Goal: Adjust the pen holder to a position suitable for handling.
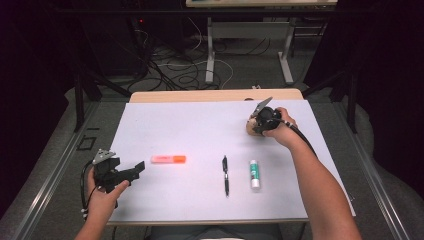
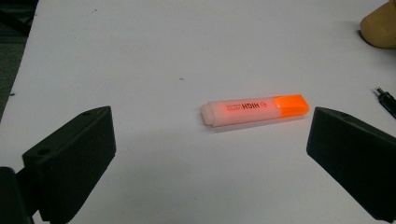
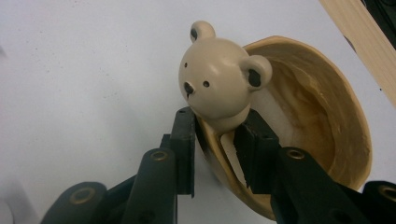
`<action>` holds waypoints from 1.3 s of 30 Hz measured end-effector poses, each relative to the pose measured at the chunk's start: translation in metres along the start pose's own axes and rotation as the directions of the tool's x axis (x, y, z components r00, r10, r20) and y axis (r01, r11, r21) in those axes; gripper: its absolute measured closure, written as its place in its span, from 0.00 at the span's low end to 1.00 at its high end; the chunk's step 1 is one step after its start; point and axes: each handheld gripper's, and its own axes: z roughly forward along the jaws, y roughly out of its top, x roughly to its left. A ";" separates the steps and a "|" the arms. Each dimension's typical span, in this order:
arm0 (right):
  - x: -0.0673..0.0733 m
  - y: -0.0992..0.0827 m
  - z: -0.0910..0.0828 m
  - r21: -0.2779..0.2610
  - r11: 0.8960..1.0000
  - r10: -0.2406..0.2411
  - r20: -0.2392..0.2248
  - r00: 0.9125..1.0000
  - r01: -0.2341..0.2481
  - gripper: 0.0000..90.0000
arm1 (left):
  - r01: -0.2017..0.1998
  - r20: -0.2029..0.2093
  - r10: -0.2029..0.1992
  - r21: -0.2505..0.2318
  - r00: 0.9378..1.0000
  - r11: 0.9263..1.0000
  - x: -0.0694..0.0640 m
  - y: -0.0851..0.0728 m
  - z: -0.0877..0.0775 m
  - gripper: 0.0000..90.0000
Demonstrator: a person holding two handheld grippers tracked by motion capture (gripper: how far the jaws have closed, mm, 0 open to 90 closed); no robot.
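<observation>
**Wooden bowl pinched at the rim, stationery untouched**

Wood-coloured and shallow, the bowl point(image 1: 251, 126) sits at the far right of the white table point(image 1: 200, 200) in the high view, under the right gripper point(image 1: 256, 120). That hand reaches forward with the arm stretched out and the wrist bent inward over the bowl. The left gripper point(image 1: 135, 169) rests near the front left corner, held low and pointing right toward an orange highlighter point(image 1: 168, 159). A pen point(image 1: 226, 175) and a glue stick point(image 1: 255, 173) lie apart toward the middle; none of these looks handled yet.

From the left gripper view, the jaws stand spread wide, with the highlighter point(image 2: 256, 110) lying flat on the table beyond them, untouched.

From the right gripper view, the jaws are pinching the bowl's rim point(image 3: 219, 154), one pad outside the wall and one inside, just below a small bear figure point(image 3: 217, 77) fixed on the edge. Judging by this, the grasp looks made, while lifting or moving the bowl remains to be done.
</observation>
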 end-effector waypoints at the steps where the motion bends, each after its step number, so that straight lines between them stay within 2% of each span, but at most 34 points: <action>1: 0.000 0.000 0.000 -0.003 1.000 -0.002 0.001 1.000 0.002 0.78 | 0.000 0.002 0.000 0.000 1.000 1.000 0.000 0.000 0.000 0.02; 5: 0.001 0.000 -0.001 0.005 1.000 -0.002 -0.003 1.000 0.002 0.78 | 0.002 -0.003 -0.002 -0.004 1.000 1.000 0.001 0.000 0.000 0.02; 6: 0.001 0.000 -0.002 0.013 1.000 -0.014 0.000 1.000 0.014 0.78 | 0.002 -0.003 -0.002 -0.003 1.000 1.000 0.001 0.000 0.000 0.02; 14: 0.005 0.003 -0.001 0.005 1.000 -0.027 0.013 1.000 0.027 0.78 | 0.000 0.001 0.000 0.001 1.000 1.000 0.001 0.000 0.000 0.02; 19: 0.010 0.008 0.000 -0.031 0.999 -0.030 0.001 1.000 0.030 0.78 | 0.002 -0.002 -0.002 -0.004 1.000 1.000 0.001 0.000 0.000 0.02; 20: 0.011 0.009 0.000 -0.041 0.998 -0.037 0.010 0.999 0.037 0.78 | 0.001 -0.002 -0.001 -0.003 1.000 1.000 0.001 0.000 0.000 0.02; 21: 0.012 0.011 -0.002 -0.028 0.999 -0.038 -0.004 0.999 0.038 0.78 | 0.002 -0.001 -0.002 -0.005 1.000 1.000 0.001 0.000 0.000 0.02; 28: 0.026 0.022 0.000 -0.058 0.997 -0.054 -0.018 0.998 0.053 0.78 | -0.002 -0.001 0.002 0.003 1.000 1.000 0.000 0.000 0.000 0.02; 33: 0.038 0.031 0.002 -0.078 0.994 -0.081 -0.050 0.995 0.077 0.78 | -0.002 -0.001 0.002 0.003 1.000 1.000 0.000 0.000 0.000 0.02; 39: 0.049 0.038 0.003 -0.090 0.993 -0.082 -0.061 0.995 0.076 0.78 | -0.001 -0.001 0.001 -0.002 1.000 1.000 -0.001 0.000 0.001 0.02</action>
